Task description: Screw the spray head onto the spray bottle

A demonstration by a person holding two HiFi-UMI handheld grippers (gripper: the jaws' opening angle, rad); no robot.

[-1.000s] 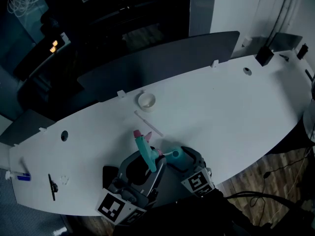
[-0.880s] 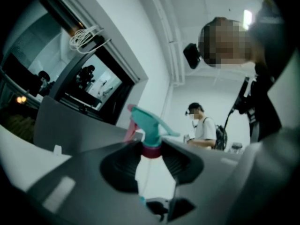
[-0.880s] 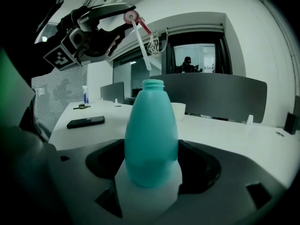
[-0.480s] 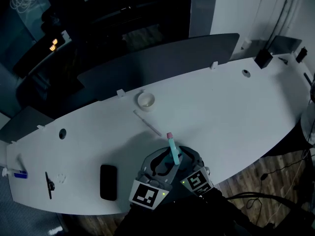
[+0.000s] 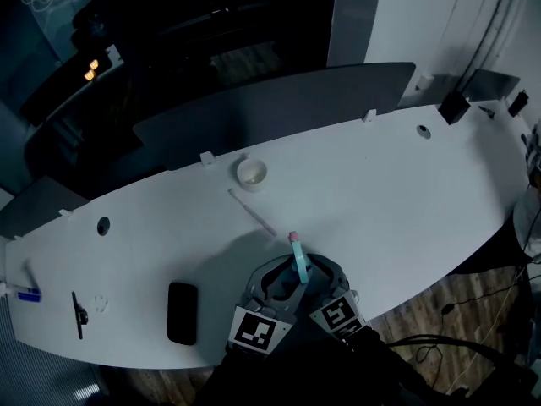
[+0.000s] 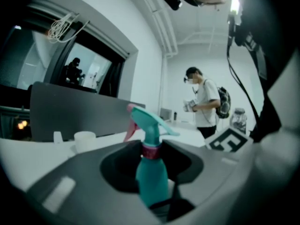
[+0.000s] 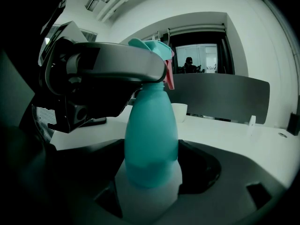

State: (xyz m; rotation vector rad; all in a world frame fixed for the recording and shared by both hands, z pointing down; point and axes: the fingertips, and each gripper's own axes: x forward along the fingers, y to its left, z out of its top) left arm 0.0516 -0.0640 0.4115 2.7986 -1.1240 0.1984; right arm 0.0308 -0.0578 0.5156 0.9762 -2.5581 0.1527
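Note:
A teal spray bottle (image 7: pixel 151 135) stands upright between the jaws of my right gripper (image 7: pixel 150 191), which is shut on its body. The teal spray head (image 6: pixel 146 121), with a pink trigger and a pink collar, sits on top of the bottle. My left gripper (image 6: pixel 152 191) is shut on it at the neck. From the right gripper view, the left gripper (image 7: pixel 112 69) crosses over the bottle's top and hides the neck. In the head view only the spray head (image 5: pixel 297 260) sticks up above both grippers, left (image 5: pixel 279 290) and right (image 5: pixel 317 282), at the table's near edge.
On the white table (image 5: pixel 380 193) are a white cup (image 5: pixel 251 174), a thin white stick (image 5: pixel 252 212), a black flat object (image 5: pixel 182 313) and a dark pen-like thing (image 5: pixel 78 315). A grey divider (image 5: pixel 279 108) runs along the far edge. A person (image 6: pixel 206 107) stands beyond the table.
My left gripper has carried the spray head to the right, over the bottle in the right gripper, uncovering the black flat object. Over the last half second both grippers have barely moved.

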